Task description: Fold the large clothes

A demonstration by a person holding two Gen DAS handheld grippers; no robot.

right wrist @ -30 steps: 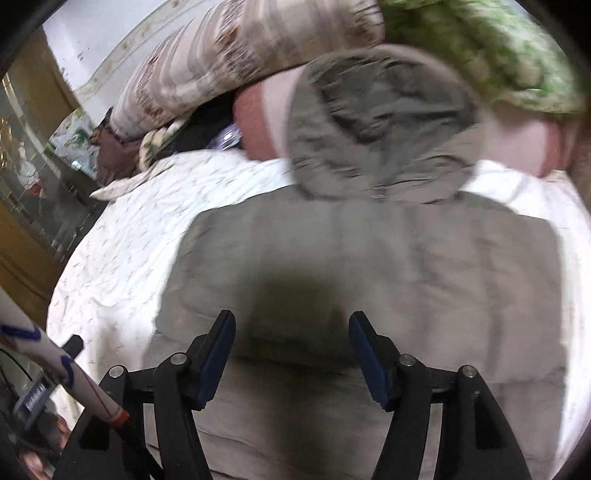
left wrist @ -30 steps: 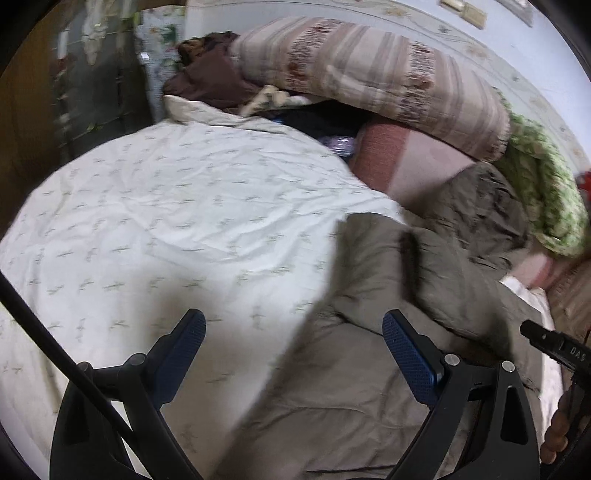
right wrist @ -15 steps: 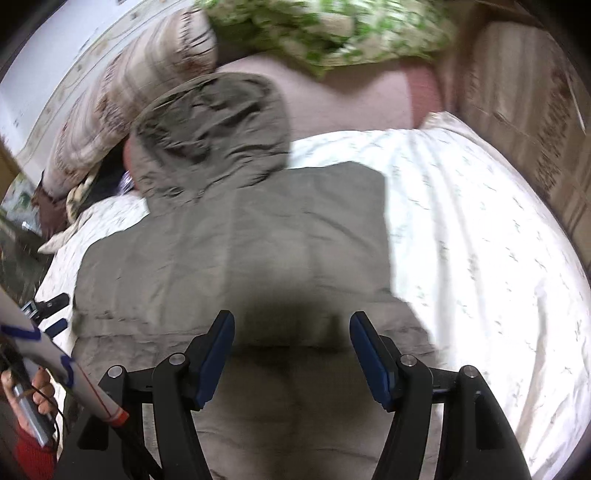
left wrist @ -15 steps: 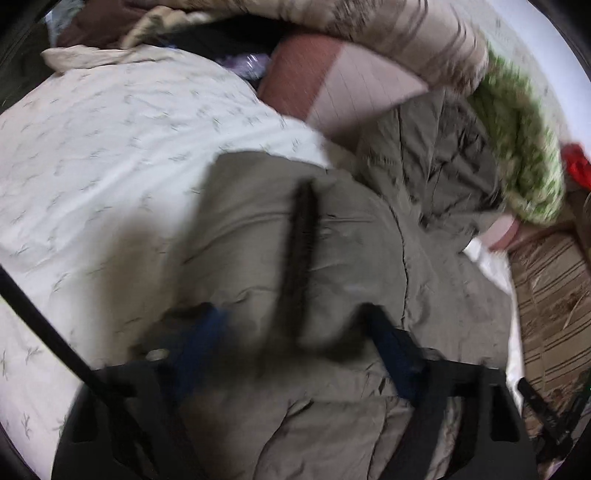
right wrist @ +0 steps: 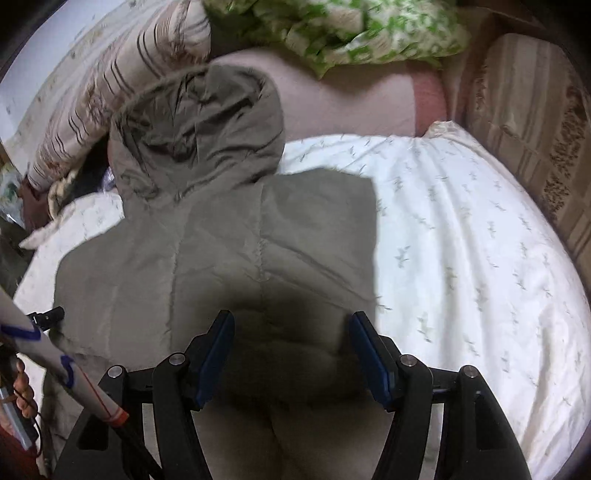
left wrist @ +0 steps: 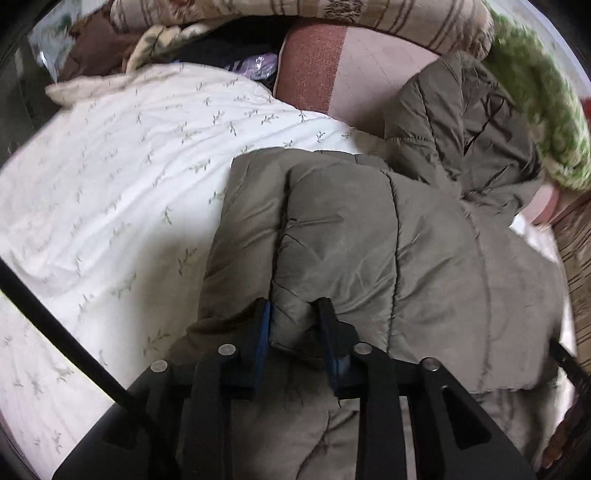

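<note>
An olive-grey padded hooded jacket (left wrist: pixel 369 240) lies back up on the white leaf-print bed sheet (left wrist: pixel 129 166), its left side folded over onto the body. My left gripper (left wrist: pixel 293 332) has its jaws closing on a bunched ridge of that folded side, and the blue pads squeeze the fabric. In the right wrist view the jacket (right wrist: pixel 221 240) spreads below its hood (right wrist: pixel 199 129). My right gripper (right wrist: pixel 293 350) stands open low over the jacket's right part, with puffy fabric bulging between the fingers but no pinch.
A striped quilt (left wrist: pixel 332 11), a pink pillow (left wrist: pixel 332 74) and a green patterned blanket (right wrist: pixel 332 29) pile up at the head of the bed. Bare sheet (right wrist: pixel 461 240) lies right of the jacket. A person's hand (right wrist: pixel 22 387) shows at the lower left.
My left gripper came down onto the jacket and its wide jaws closed onto the folded ridge. My right gripper sank toward the jacket's right side, jaws unchanged.
</note>
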